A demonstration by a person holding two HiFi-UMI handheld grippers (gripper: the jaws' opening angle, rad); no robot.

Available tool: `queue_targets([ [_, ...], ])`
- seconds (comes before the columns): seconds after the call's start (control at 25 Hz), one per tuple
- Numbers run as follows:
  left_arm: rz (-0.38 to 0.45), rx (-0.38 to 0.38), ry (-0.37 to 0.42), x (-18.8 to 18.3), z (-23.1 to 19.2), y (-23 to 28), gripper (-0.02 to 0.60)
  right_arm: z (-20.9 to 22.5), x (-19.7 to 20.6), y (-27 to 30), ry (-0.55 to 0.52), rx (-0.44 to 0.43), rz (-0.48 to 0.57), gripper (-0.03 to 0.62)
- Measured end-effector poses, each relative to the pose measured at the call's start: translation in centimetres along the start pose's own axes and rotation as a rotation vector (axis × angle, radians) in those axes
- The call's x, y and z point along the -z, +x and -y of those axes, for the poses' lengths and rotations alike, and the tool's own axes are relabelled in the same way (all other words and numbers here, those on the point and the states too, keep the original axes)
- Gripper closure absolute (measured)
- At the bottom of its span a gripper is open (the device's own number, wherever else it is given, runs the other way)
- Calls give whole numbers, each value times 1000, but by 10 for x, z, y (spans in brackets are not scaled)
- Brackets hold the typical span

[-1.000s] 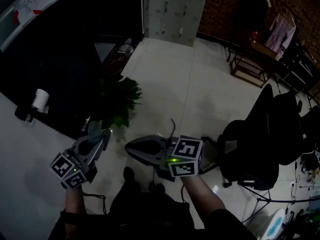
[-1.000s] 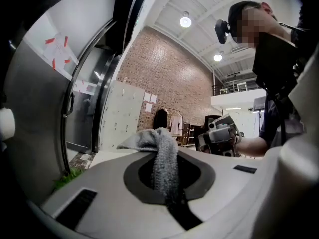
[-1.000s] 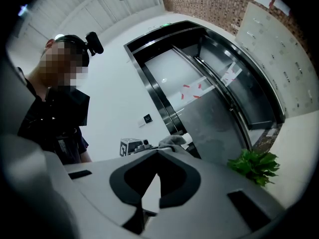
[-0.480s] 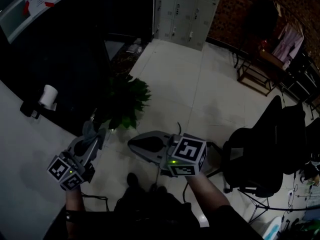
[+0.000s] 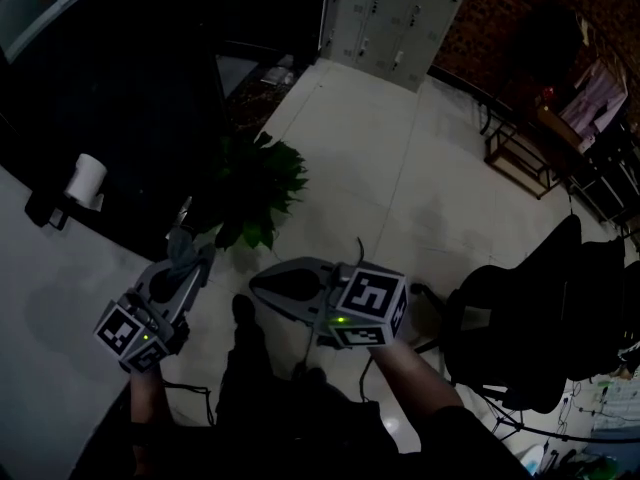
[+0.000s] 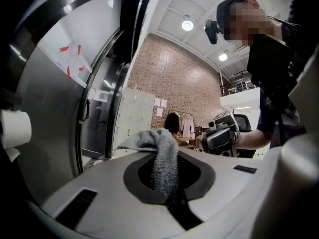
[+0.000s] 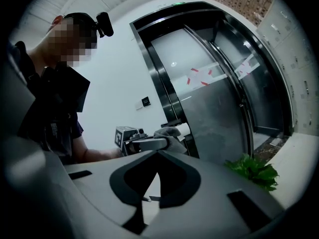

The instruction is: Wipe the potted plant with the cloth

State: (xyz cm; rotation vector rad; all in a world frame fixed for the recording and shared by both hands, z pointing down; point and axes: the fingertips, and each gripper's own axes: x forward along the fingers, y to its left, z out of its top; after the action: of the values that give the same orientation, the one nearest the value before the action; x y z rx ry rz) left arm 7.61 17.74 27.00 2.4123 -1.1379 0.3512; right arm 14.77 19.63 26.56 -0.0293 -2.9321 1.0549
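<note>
The potted plant (image 5: 250,193) stands on the pale floor by a dark wall; its green leaves (image 7: 251,171) also show at the right of the right gripper view. My left gripper (image 5: 195,260) is shut on a grey cloth (image 5: 183,246), just below and left of the plant's lowest leaves. In the left gripper view the cloth (image 6: 160,156) hangs bunched between the jaws. My right gripper (image 5: 256,286) points left, a little right of the left one and below the plant. Its jaws are shut with nothing between them.
A white roll (image 5: 84,178) sits on a holder on the wall at the left. A black office chair (image 5: 510,328) stands at the right, grey lockers (image 5: 395,8) at the back, a wooden rack (image 5: 520,138) at the far right. A steel-framed dark door (image 7: 219,98) stands behind the plant.
The view has shifted forward and the plant now lies closer to both grippers. The left gripper, still holding the cloth, has come up near the plant's lower leaves.
</note>
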Motion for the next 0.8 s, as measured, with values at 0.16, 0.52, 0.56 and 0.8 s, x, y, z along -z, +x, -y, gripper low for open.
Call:
queue_targets([
  [0.16, 37, 34, -47, -1, -63, 9, 568, 55, -15, 41, 0, 48, -16, 592],
  [0.52, -42, 170, -54, 6, -205, 56, 568, 179, -42, 143, 74, 128, 45, 592],
  [0.56, -41, 170, -58, 6, -213, 60, 568, 186, -44, 150, 77, 123, 48, 592],
  [0.8, -56, 148, -100, 21, -252, 89, 568, 227, -52, 171, 74, 118, 24, 592],
])
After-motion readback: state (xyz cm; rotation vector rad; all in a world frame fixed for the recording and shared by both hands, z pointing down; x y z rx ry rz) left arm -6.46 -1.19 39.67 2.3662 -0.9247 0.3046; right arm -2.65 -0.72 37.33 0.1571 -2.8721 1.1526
